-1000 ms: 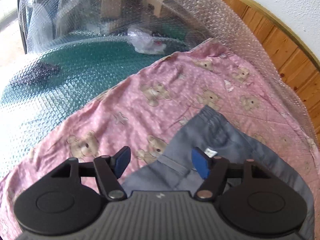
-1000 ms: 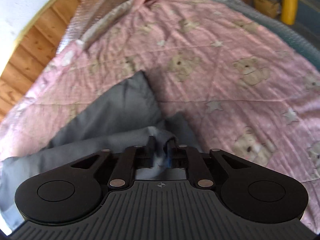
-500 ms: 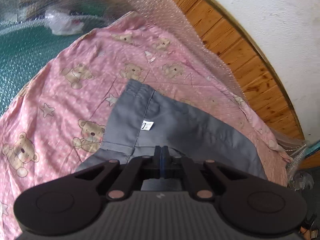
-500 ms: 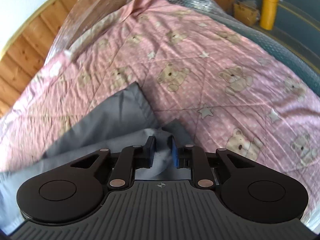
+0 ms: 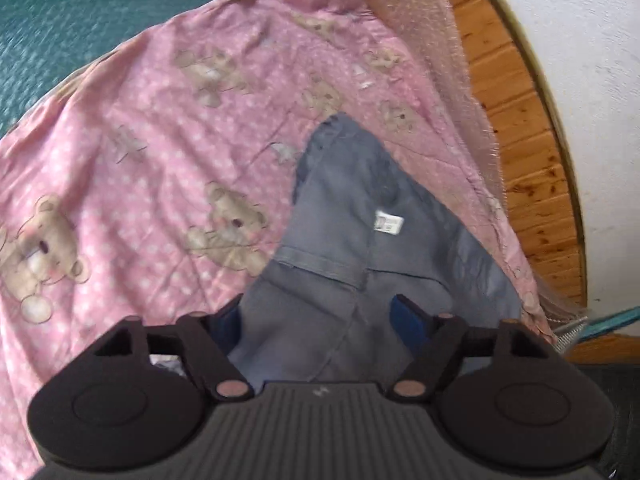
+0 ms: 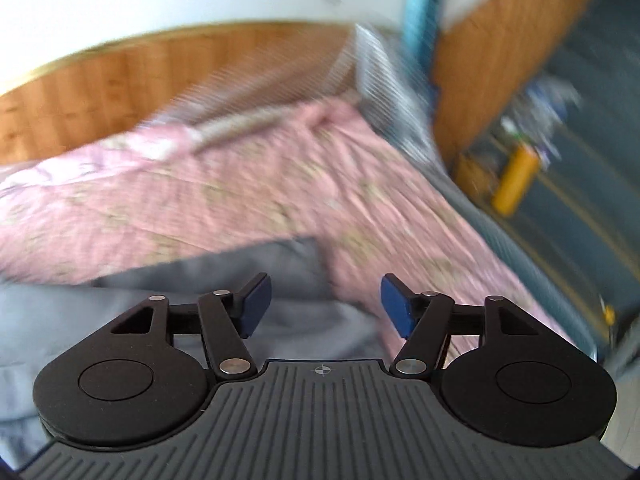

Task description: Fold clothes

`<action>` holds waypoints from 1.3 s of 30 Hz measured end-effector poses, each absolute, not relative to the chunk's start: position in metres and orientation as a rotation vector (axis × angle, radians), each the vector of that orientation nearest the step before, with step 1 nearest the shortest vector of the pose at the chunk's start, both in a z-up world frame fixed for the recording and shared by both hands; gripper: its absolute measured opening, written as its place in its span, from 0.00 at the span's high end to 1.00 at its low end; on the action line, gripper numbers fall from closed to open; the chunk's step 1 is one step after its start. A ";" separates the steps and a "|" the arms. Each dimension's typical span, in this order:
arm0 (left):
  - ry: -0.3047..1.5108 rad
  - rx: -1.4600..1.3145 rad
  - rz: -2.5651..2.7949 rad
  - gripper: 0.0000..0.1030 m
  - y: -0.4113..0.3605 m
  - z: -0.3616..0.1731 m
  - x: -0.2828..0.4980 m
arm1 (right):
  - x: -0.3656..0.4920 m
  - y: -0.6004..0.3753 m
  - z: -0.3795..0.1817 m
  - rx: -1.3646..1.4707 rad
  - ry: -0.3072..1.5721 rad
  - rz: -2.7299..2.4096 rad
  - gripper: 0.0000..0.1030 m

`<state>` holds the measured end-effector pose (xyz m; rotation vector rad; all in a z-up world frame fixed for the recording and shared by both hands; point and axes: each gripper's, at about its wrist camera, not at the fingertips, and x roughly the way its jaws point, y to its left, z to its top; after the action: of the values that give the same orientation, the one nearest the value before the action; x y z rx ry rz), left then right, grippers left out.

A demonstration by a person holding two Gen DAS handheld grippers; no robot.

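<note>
My left gripper point(image 5: 322, 318) has its blue-padded jaws spread wide and grips nothing. Directly beneath and ahead of it lie the grey trousers point(image 5: 360, 216), spread on a pink blanket point(image 5: 152, 128) printed with teddy bears. A small white label point(image 5: 388, 223) sits on the cloth just ahead of the jaws, slightly to their right. The folded grey fabric runs between the two pads, but I cannot tell whether the pads touch it. To the right of the tool a wooden panel point(image 5: 520, 128) meets a white wall.

My right gripper point(image 6: 325, 306) is also wide open and empty. This view is blurred. The trousers point(image 6: 208, 276) lie below and to the left of its jaws, with the blanket point(image 6: 240, 192) stretching ahead. Far ahead to the right I make out a yellow cylinder point(image 6: 516, 180); what it is I cannot tell.
</note>
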<state>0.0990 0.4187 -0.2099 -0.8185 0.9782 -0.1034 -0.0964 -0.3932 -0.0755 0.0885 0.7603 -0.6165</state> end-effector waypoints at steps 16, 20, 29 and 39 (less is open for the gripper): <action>0.870 -0.859 -0.098 0.79 0.467 -0.221 -0.078 | -0.028 -0.206 -0.110 0.082 0.931 -0.028 0.23; 0.820 -0.882 -0.021 0.48 0.472 -0.207 -0.092 | -0.047 -0.232 -0.119 0.260 0.979 -0.158 0.23; 0.782 -0.993 0.075 0.24 0.449 -0.189 -0.118 | -0.158 -0.364 -0.149 0.895 0.750 -0.608 0.21; 0.877 -1.064 0.183 0.24 0.379 -0.238 -0.087 | -0.178 -0.465 -0.228 1.155 0.574 -0.673 0.22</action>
<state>-0.0874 0.3793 -0.2382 -1.0639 0.8770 0.1832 -0.1777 -0.4655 -0.2278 1.1553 0.5739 -0.6729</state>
